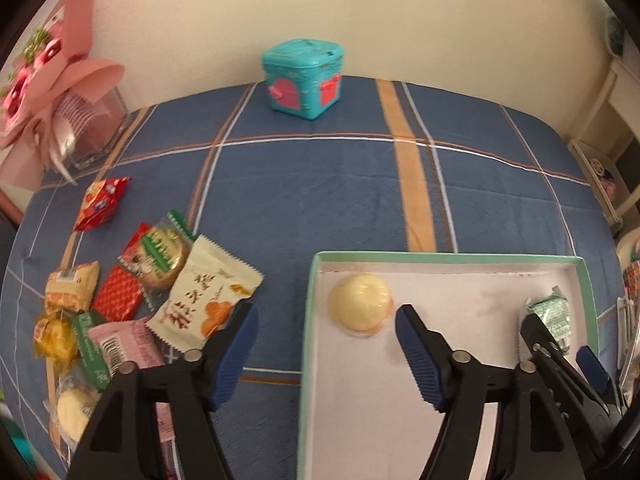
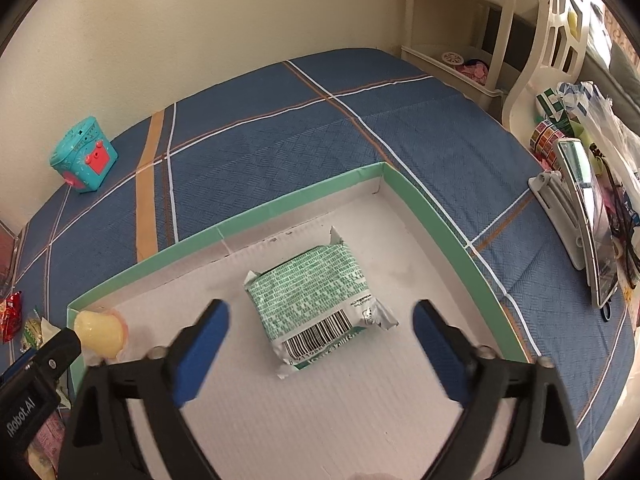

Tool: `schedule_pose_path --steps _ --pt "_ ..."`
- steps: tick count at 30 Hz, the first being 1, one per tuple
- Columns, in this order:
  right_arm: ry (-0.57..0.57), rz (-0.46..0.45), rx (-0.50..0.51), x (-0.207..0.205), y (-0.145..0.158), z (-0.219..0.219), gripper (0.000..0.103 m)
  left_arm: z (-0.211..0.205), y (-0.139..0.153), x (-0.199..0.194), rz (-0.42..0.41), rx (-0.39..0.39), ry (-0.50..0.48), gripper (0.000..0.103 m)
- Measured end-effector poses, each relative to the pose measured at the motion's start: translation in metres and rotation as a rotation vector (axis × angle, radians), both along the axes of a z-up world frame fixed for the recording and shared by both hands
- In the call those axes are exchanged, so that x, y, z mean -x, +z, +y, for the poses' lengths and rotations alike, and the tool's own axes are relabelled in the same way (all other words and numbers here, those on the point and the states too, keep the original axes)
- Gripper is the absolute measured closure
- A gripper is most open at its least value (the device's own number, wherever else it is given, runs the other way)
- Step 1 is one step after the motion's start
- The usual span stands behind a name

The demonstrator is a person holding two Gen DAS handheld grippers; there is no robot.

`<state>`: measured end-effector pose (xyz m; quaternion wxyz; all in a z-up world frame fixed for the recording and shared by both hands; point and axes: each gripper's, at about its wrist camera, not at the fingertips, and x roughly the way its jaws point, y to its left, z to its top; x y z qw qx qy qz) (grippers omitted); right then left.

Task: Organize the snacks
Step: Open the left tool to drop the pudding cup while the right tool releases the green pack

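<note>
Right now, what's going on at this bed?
A person with two handheld grippers is sorting snacks into a green-rimmed box. Both the left gripper and right gripper are open and empty. A green packet and a pale round snack lie in the box; a pile of snacks waits beside it.

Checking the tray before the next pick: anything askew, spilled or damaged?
Nothing spilled or torn. The green packet lies skewed to the tray's walls, barcode side up. The pale round snack sits in the tray's far left corner. The remaining snacks overlap in a loose pile on the cloth.
</note>
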<state>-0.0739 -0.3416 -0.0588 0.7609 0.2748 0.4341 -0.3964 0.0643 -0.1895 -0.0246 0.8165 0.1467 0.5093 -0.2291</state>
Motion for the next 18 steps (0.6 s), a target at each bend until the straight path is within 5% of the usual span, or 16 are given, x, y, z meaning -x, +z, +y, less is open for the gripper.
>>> schedule_pose_path --steps 7,18 --pt "0.042 -0.032 -0.008 0.002 0.008 0.007 0.008 0.017 0.002 -0.005 -0.028 0.011 0.045 0.000" --pt "0.066 -0.137 -0.036 0.012 0.028 0.020 0.007 0.054 0.015 -0.008 -0.121 0.015 0.090 0.000"
